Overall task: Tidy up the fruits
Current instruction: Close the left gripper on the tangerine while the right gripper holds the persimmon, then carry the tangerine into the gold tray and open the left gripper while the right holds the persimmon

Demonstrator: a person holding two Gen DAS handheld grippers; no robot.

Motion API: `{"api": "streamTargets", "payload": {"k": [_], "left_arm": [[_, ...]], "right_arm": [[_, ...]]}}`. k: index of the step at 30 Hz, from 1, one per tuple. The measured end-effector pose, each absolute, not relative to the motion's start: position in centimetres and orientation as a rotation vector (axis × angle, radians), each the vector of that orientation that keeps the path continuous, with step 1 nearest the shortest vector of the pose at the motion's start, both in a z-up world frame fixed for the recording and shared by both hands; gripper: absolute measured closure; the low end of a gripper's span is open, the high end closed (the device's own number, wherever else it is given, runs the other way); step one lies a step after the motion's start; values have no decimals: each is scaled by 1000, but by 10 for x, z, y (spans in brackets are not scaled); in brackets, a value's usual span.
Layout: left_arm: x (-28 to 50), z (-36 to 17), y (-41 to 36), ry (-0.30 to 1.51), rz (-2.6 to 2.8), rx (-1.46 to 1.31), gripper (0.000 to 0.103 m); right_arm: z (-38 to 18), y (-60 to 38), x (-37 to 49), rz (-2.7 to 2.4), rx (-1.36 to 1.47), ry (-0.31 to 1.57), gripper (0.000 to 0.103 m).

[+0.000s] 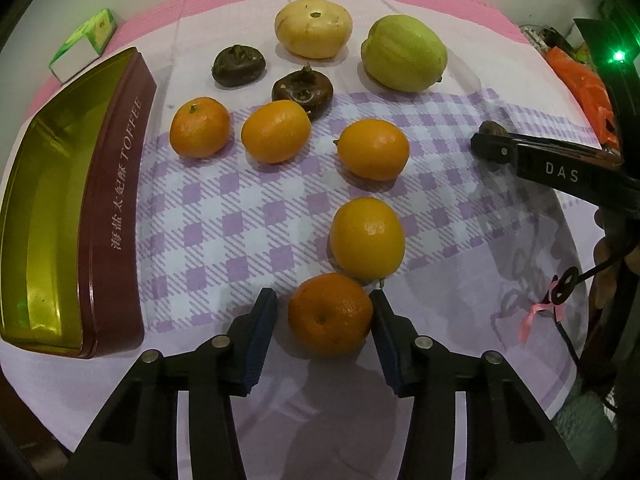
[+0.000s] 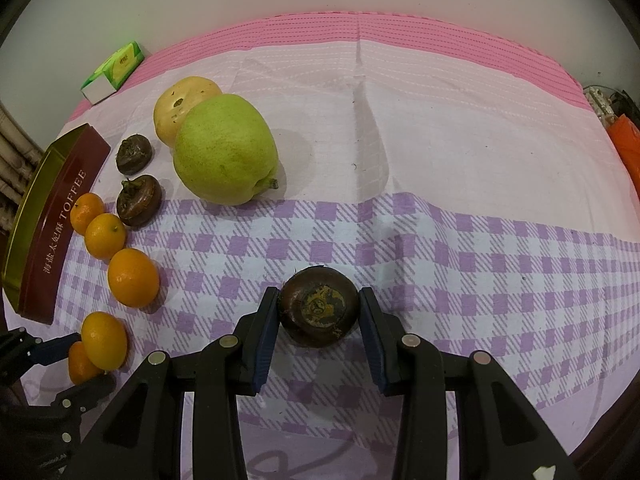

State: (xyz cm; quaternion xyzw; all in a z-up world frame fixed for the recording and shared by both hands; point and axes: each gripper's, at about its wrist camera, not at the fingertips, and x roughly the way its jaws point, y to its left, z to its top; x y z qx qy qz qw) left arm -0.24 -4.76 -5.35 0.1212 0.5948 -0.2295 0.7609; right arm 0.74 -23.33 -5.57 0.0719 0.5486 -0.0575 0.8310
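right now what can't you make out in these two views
- Toffee tin: left wrist view, its far end is cut off by the picture edge; the floor is mostly glare.
- Dark fruit in the right gripper: left wrist view, mostly hidden by the jaws.
- Darker orange in the left gripper: right wrist view, half hidden behind the neighbouring orange.

A long maroon toffee tin (image 1: 116, 216) lay at the left on the checked lilac cloth (image 1: 240, 216). Right of it sat five small orange citrus fruits (image 1: 367, 240); behind them two dark brown water chestnuts (image 1: 238, 65), a pale yellow pear (image 1: 313, 28) and a green pear (image 1: 403, 54).
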Motion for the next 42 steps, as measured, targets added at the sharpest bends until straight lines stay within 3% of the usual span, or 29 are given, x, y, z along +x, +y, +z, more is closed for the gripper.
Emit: {"api": "streamTargets", "payload": {"k": [9,12,23,42], "left_arm": [[-2,-53,-54,1277,-494,282,55],[-2,-52,-52,1277,-495,279,63],[0,-49,-48,1271,-476,264,63],[43,8,-8,1116,-357,241,63]], "right_arm": [[-56,-233,8,-123,155,1163,66],[-56,-233,8,-123,153,1162,66],[-56,-232,8,-124,156,1163,66],[-56,-234,9,-128,150,1161,66]]}}
